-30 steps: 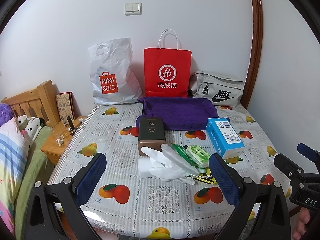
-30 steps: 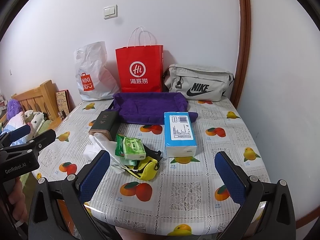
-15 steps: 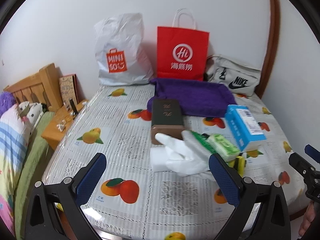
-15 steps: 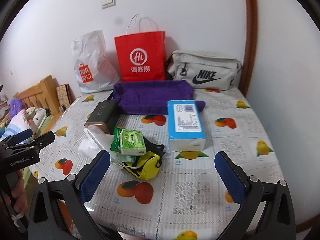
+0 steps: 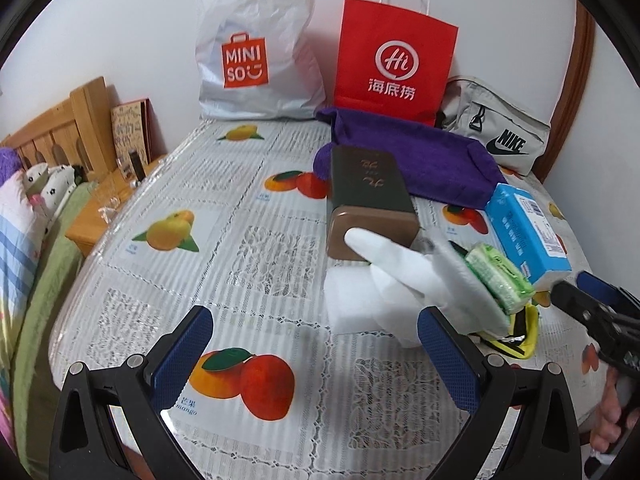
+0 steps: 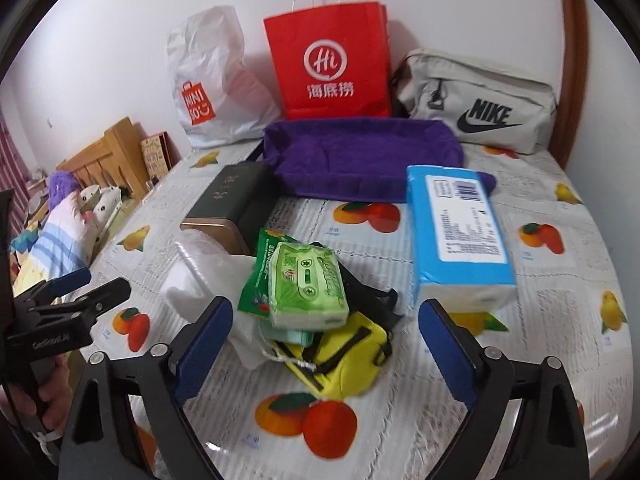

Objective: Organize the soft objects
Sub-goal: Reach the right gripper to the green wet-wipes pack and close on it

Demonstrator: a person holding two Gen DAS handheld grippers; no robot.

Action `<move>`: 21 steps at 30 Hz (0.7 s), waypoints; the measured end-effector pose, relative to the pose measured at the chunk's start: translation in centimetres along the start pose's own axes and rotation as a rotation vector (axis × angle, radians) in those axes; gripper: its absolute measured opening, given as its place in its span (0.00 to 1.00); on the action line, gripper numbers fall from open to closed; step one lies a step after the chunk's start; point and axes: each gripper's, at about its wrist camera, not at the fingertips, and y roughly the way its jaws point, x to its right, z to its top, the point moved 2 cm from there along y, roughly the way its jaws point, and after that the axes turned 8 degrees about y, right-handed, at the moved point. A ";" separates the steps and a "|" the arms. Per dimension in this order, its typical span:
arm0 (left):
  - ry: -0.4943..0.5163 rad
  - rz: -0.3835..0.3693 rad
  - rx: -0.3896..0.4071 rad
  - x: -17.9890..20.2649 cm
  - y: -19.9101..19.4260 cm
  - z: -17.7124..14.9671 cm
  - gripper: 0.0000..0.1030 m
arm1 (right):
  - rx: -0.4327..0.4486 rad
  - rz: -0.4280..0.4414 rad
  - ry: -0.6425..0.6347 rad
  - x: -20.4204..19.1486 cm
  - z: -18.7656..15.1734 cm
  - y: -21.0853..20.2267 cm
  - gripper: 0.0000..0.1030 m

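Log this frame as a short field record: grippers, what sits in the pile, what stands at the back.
left gripper: jaws open, empty, near the white glove
right gripper: jaws open, empty, over the pile
pile: green tissue pack atop yellow pouch
beside pile: blue tissue pack, dark box
back row: Miniso bag, red paper bag, Nike bag
middle: purple cloth bin

A home bedroom: wooden headboard point(image 5: 52, 136) and plush toys point(image 5: 52, 184) left of the table point(image 5: 256, 248), shopping bags point(image 5: 256, 44) at its back
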 end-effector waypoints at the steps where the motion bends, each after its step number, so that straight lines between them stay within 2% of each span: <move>1: -0.003 -0.009 -0.002 -0.2 0.3 -0.1 1.00 | -0.011 0.006 0.001 -0.1 0.2 0.7 0.84; 9: -0.014 -0.063 -0.026 -1.2 2.3 -0.5 1.00 | -0.101 0.041 0.017 -0.3 0.4 5.0 0.82; 11: -0.003 -0.063 -0.036 -1.1 2.9 -0.6 1.00 | -0.125 0.040 0.012 -0.4 0.3 5.7 0.75; 13: -0.005 -0.068 -0.051 -1.1 3.6 -0.7 1.00 | -0.155 0.045 0.007 -0.4 0.2 6.6 0.57; 14: -0.008 -0.075 -0.058 -1.1 3.9 -0.7 1.00 | -0.162 0.050 0.010 -0.3 0.1 6.7 0.53; 21: 0.006 -0.129 -0.059 0.1 4.3 -0.3 1.00 | -0.107 0.056 0.010 0.4 0.3 4.9 0.51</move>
